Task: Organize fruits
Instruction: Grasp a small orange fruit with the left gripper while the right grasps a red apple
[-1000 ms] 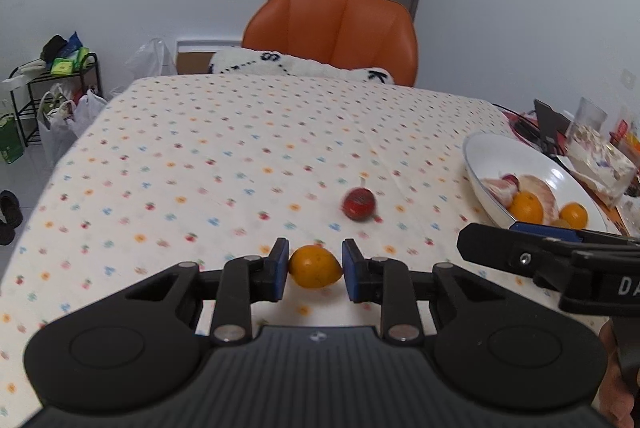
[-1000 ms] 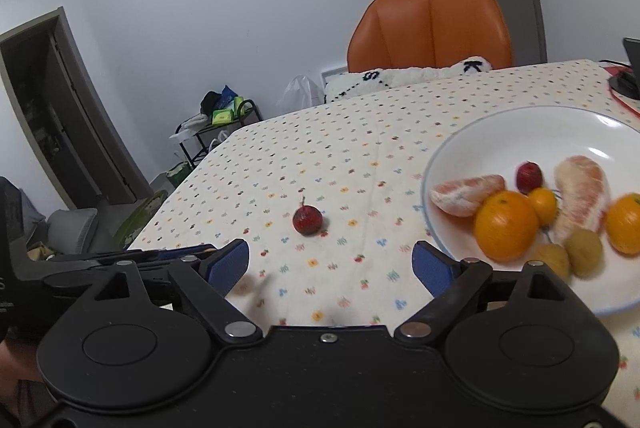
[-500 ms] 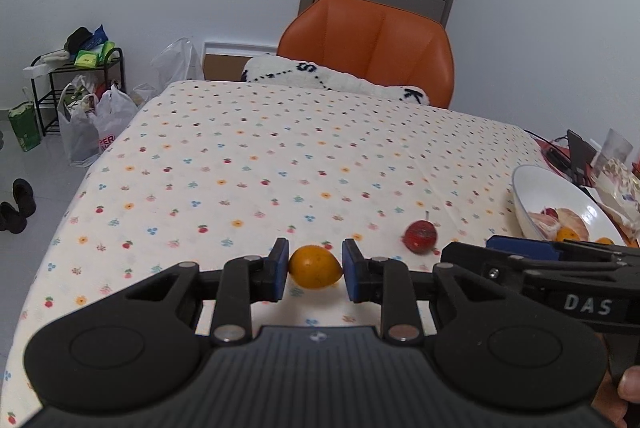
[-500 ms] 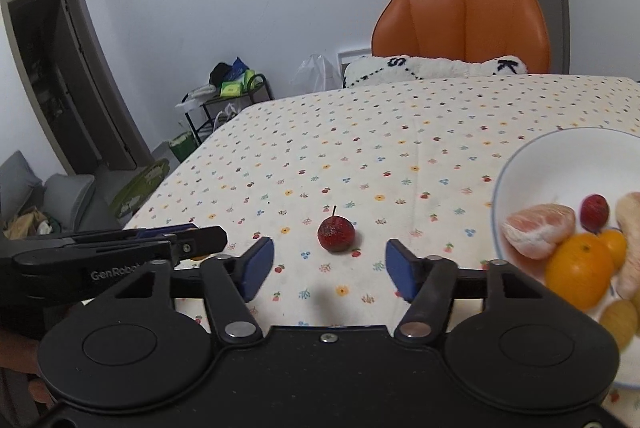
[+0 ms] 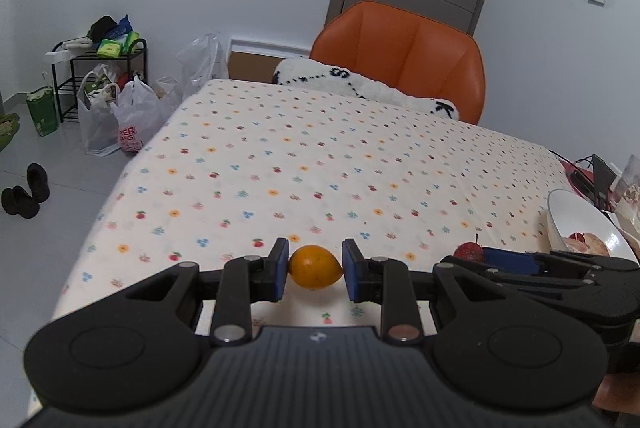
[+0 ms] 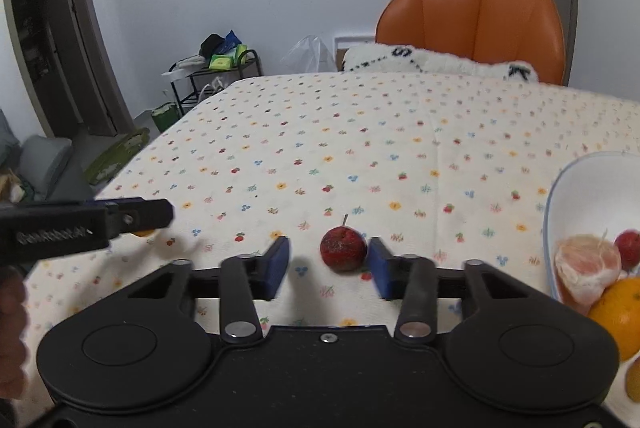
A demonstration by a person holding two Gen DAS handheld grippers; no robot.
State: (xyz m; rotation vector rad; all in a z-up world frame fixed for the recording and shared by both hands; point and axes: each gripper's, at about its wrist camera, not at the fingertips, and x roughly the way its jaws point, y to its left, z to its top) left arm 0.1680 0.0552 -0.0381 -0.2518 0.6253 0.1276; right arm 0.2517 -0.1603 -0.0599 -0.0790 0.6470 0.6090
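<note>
My left gripper (image 5: 315, 268) is shut on a small orange citrus fruit (image 5: 315, 267) and holds it just above the dotted tablecloth (image 5: 320, 155). A small red fruit with a stem (image 6: 343, 248) lies on the cloth between the blue pads of my right gripper (image 6: 328, 262), which is open. Its right pad is close against the fruit and its left pad stands well apart. In the left wrist view the red fruit (image 5: 468, 251) lies at the tip of the right gripper (image 5: 520, 262). The white bowl (image 6: 580, 183) at the right holds a peeled citrus piece (image 6: 588, 268), an orange (image 6: 618, 316) and a red fruit (image 6: 628, 248).
An orange chair (image 5: 404, 51) with a white cushion (image 5: 360, 87) stands at the table's far edge. Bags and a shelf rack (image 5: 96, 75) stand on the floor to the left. Cables and packets (image 5: 600, 175) lie beyond the bowl (image 5: 576, 220).
My right gripper has swung left from the bowl to the red fruit, and its jaws have narrowed around it. My left gripper, still holding the orange fruit, has shifted left.
</note>
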